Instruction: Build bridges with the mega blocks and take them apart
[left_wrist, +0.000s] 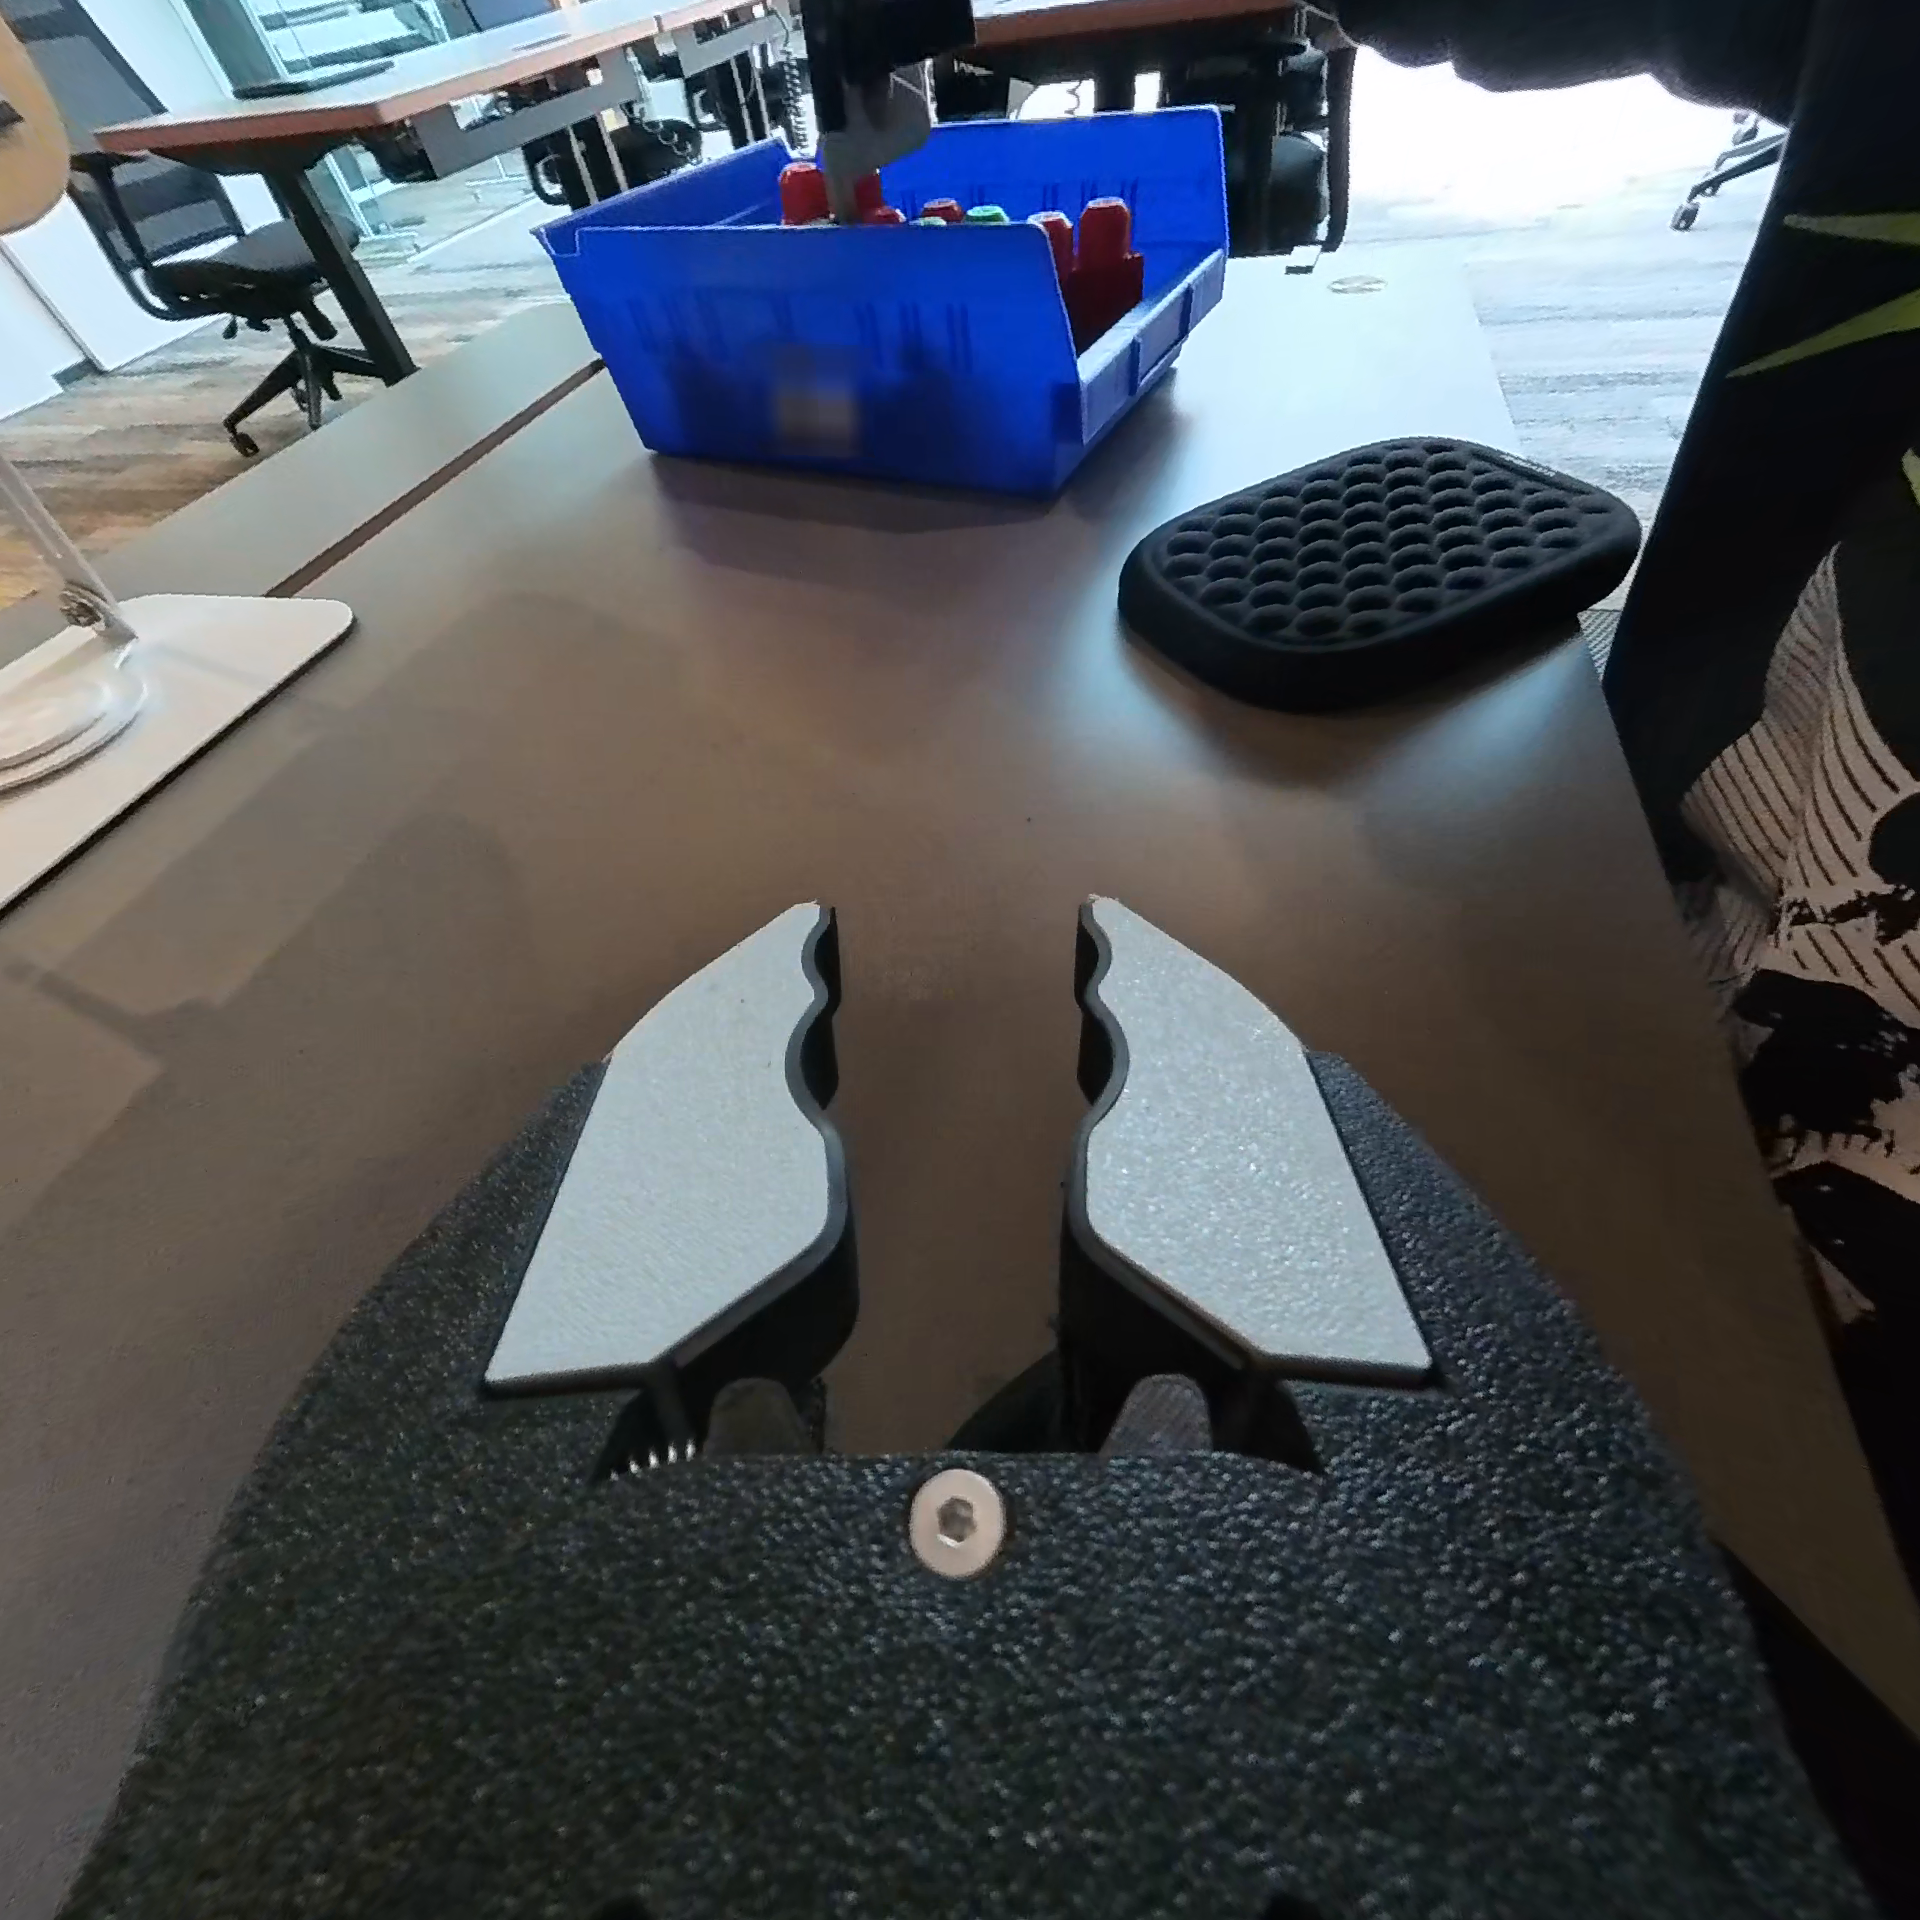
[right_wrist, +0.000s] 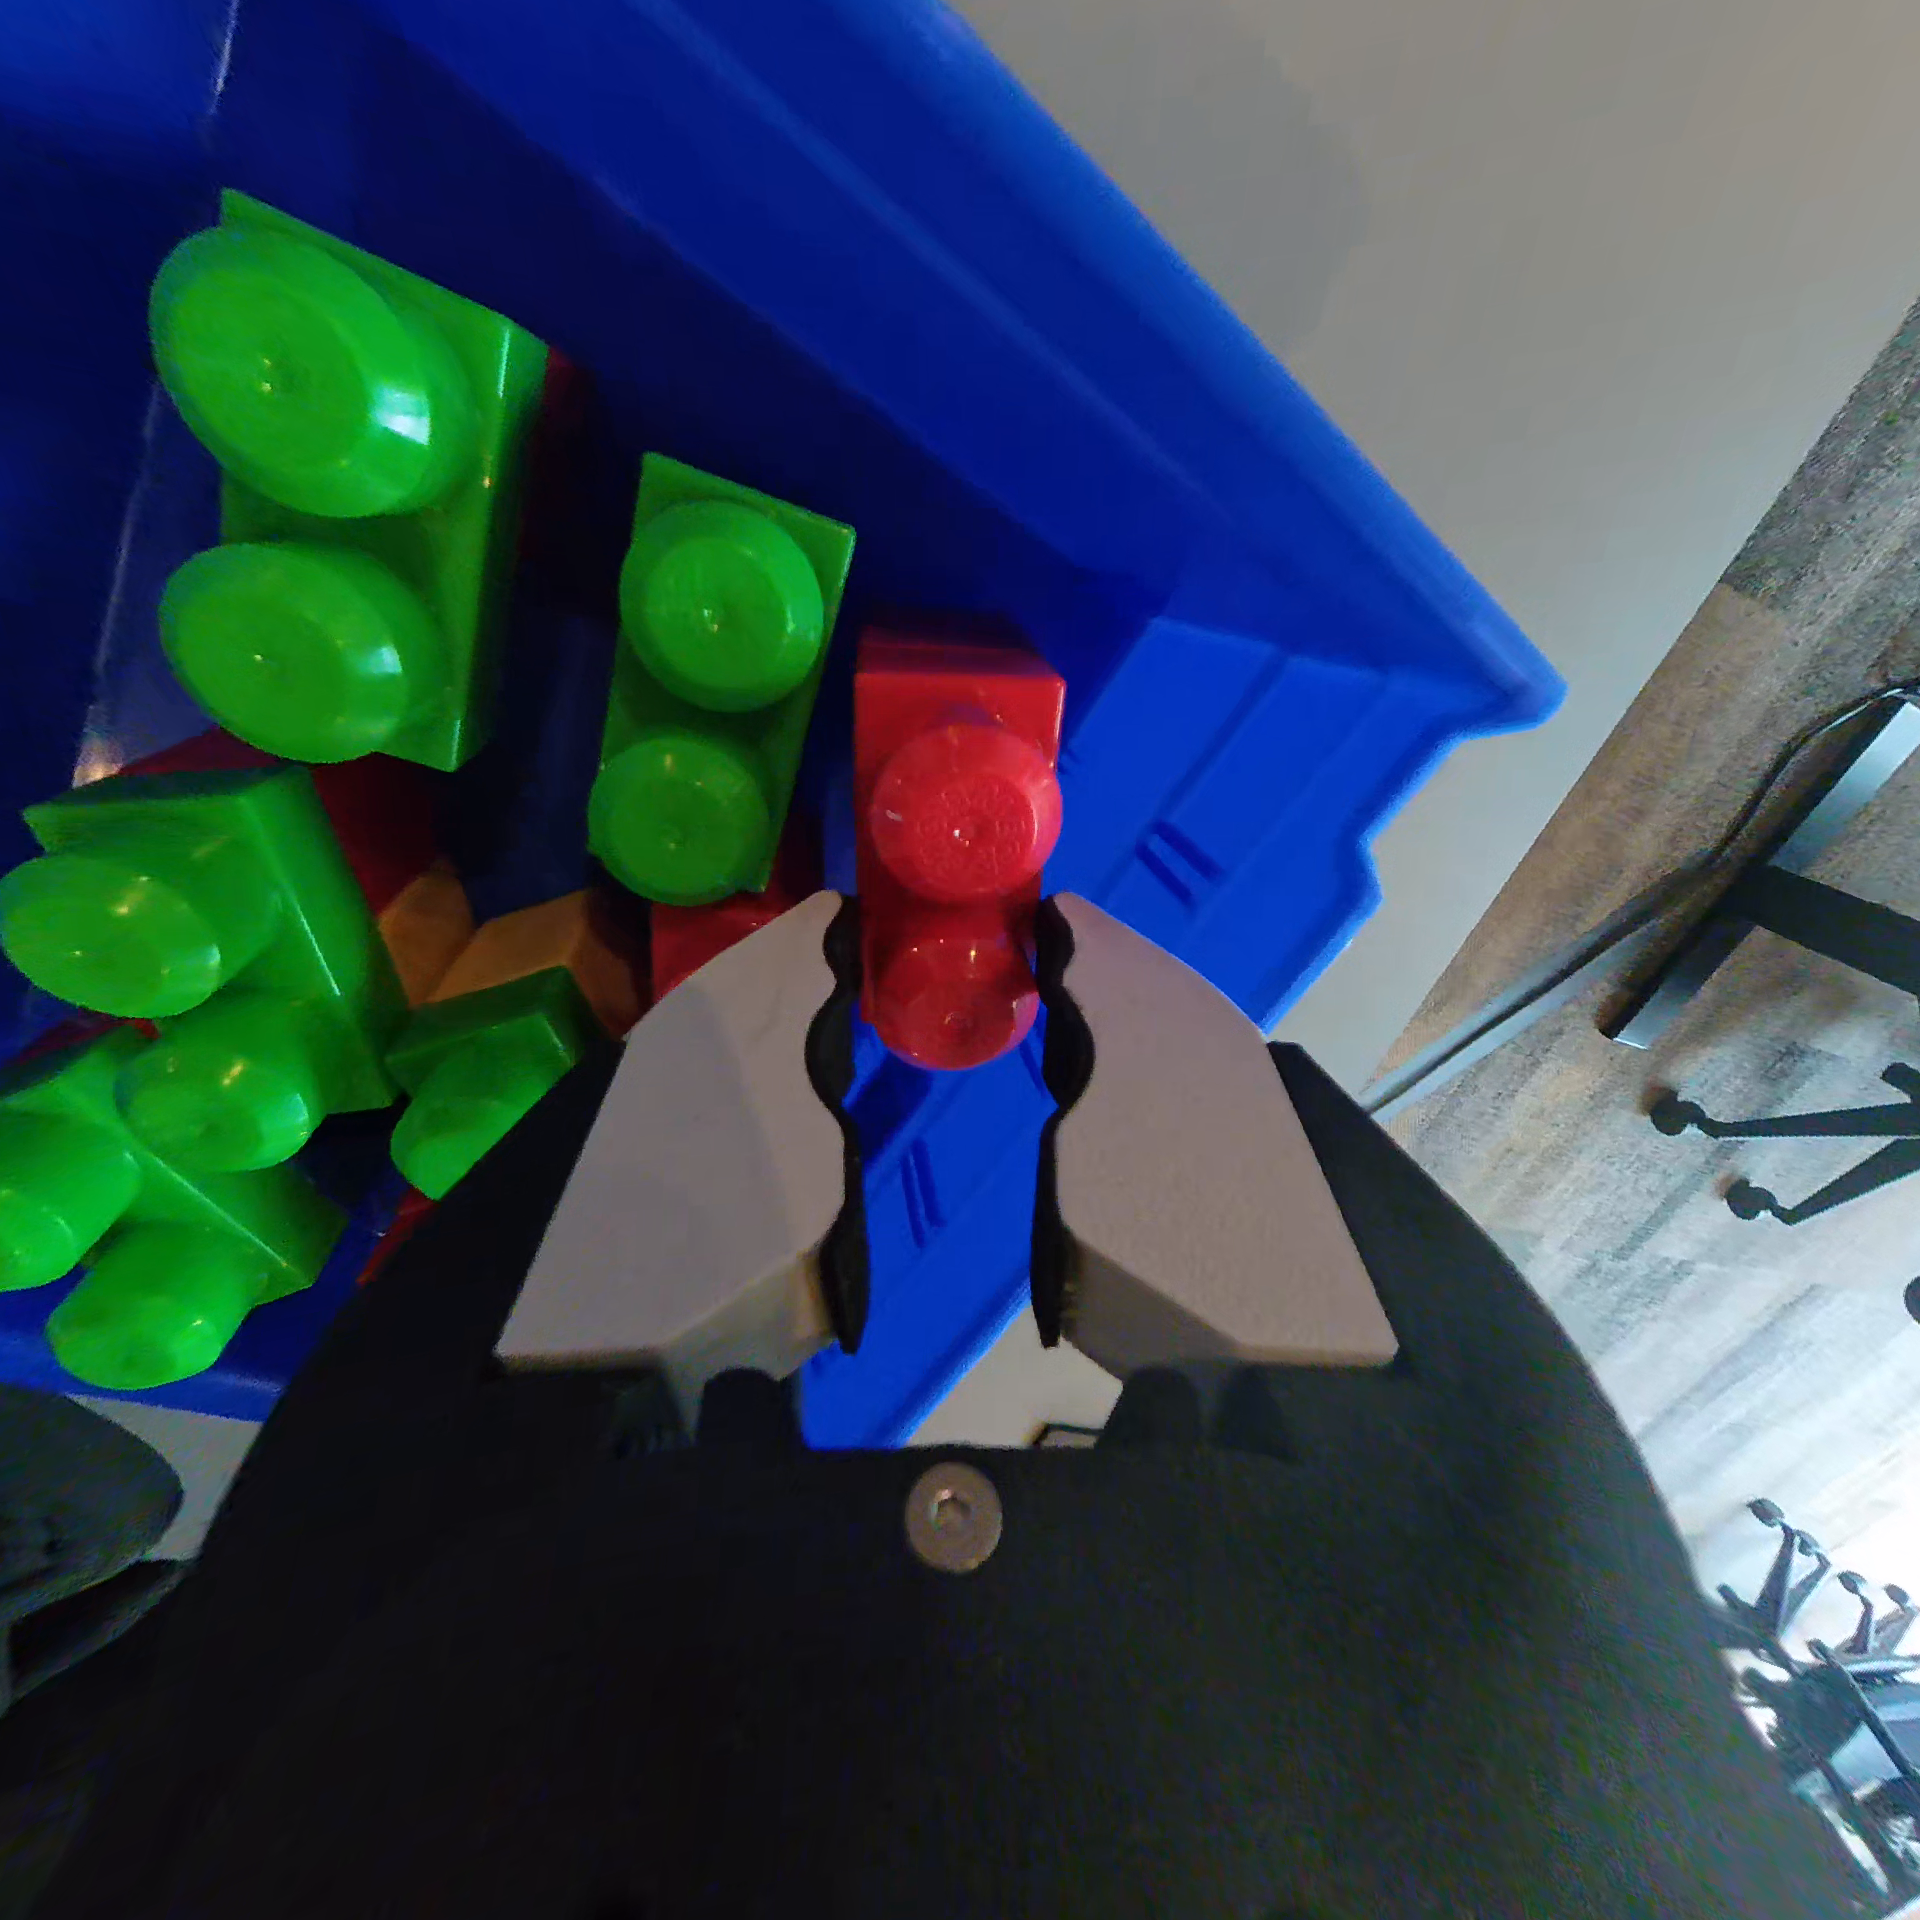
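The right gripper (right_wrist: 943, 925), jaws closing around the red block (right_wrist: 961, 831) in the blue bin (right_wrist: 1195, 582), should squeeze squarely and lift straight, while the left gripper (left_wrist: 956, 935) waits open and empty.

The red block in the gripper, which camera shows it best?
The right wrist view: the red block fills the centre, between the right gripper fingertips. The left wrist view shows only distant red studs inside the blue bin.

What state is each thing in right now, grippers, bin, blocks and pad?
Left gripper: open, empty, above the table.
Right gripper: inside the bin, fingers closed on the red block.
Red block: gripped, studs up.
Bin: open-topped, holding blocks.
Green blocks: loose in bin.
Pad: flat on table.
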